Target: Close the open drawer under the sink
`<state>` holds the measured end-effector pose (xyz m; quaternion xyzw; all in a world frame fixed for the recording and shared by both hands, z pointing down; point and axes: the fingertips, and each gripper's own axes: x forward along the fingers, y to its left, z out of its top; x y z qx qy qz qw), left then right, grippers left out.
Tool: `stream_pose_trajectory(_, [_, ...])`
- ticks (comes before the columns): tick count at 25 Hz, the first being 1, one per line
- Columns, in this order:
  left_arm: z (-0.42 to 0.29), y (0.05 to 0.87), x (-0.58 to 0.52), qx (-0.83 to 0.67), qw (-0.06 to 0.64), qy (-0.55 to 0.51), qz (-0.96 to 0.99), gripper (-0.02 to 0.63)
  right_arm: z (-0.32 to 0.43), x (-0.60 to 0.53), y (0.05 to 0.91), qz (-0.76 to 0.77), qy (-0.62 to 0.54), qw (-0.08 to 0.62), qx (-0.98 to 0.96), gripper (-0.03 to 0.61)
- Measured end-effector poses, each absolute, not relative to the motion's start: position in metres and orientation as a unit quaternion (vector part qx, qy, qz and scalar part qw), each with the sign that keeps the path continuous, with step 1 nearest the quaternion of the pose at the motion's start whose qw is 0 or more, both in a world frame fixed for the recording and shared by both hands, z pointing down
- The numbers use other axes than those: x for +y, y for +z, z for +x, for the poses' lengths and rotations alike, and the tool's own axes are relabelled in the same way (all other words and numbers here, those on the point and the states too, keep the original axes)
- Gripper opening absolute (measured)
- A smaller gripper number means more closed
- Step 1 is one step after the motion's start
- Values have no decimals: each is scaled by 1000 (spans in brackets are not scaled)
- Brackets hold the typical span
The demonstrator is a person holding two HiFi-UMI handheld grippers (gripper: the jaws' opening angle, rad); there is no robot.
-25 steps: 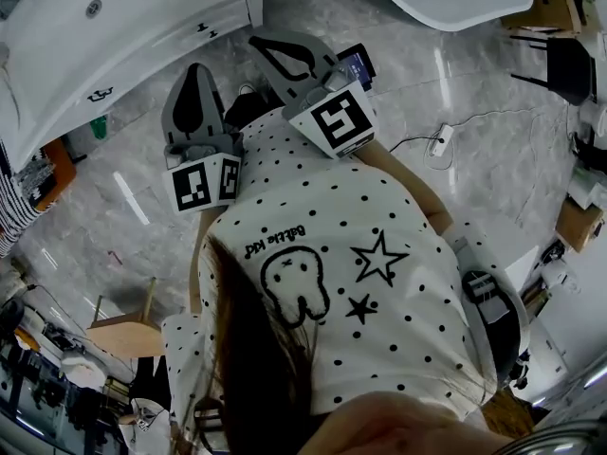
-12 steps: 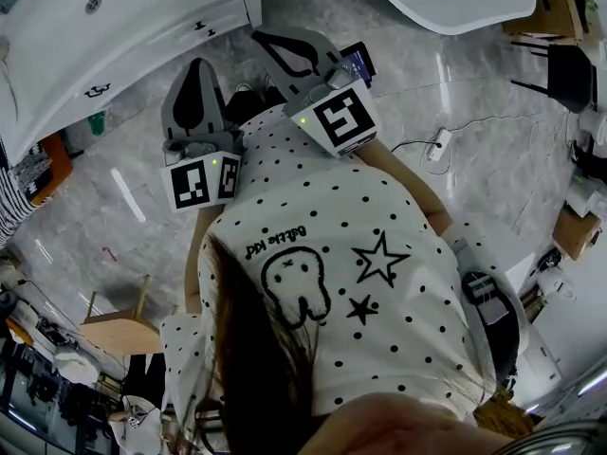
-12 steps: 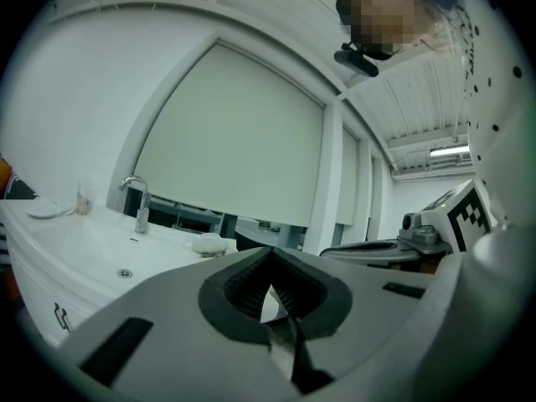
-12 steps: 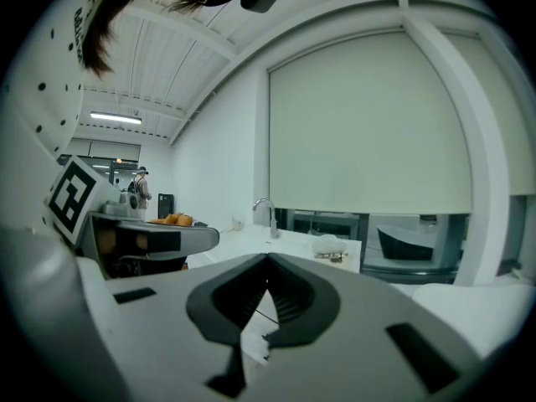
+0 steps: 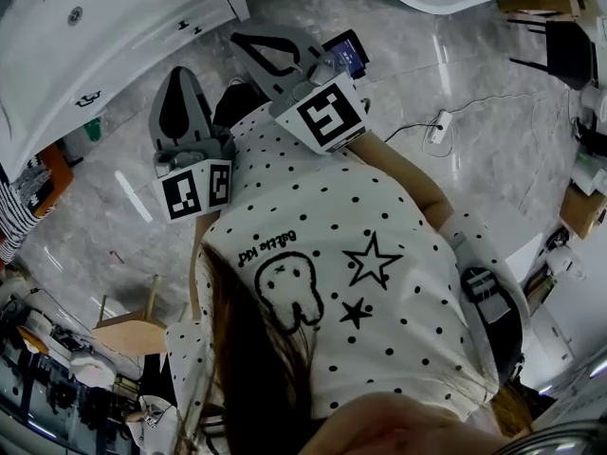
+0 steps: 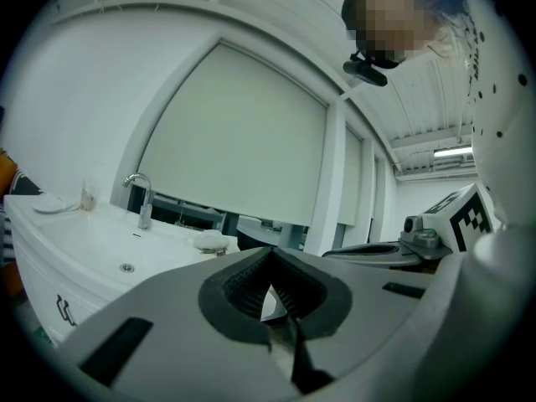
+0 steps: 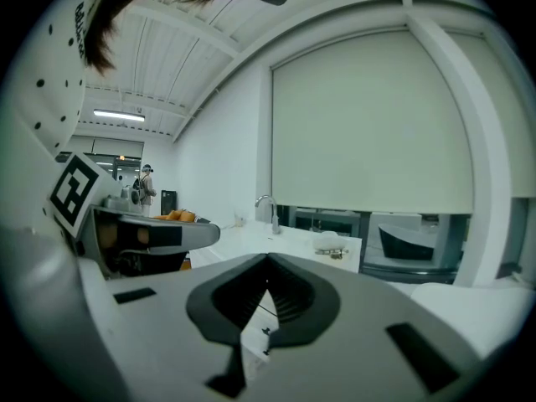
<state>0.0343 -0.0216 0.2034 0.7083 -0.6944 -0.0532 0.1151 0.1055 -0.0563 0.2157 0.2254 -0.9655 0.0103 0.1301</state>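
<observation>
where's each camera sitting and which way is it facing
Head view: on the person's head, facing steeply down; dotted shirt, hair, left gripper and right gripper show, sink counter upper left.
Left gripper view: on the left gripper, facing along its shut fingers to the faucet and blind; shirt and right gripper at right.
Right gripper view: on the right gripper, facing the same faucet and blind; shirt and left gripper at left.
Shared: both gripper views see the faucet, and each other's gripper.
</observation>
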Motion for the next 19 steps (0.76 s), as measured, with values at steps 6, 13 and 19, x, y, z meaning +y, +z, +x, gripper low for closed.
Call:
stream_pose_trajectory(6, [33,205,-20,-702,121,-55,700,3,109,-56,218,228,16,134,-964,12])
stream_pose_trajectory(13, [29,209,-23,-702,128,-54,698,3,104,-58,224,221,22,140,-965,12])
stream_pose_trajectory(19, [25,211,-21,-716,127,-61,684,3,98,-59,232,200,18,152,-968,12])
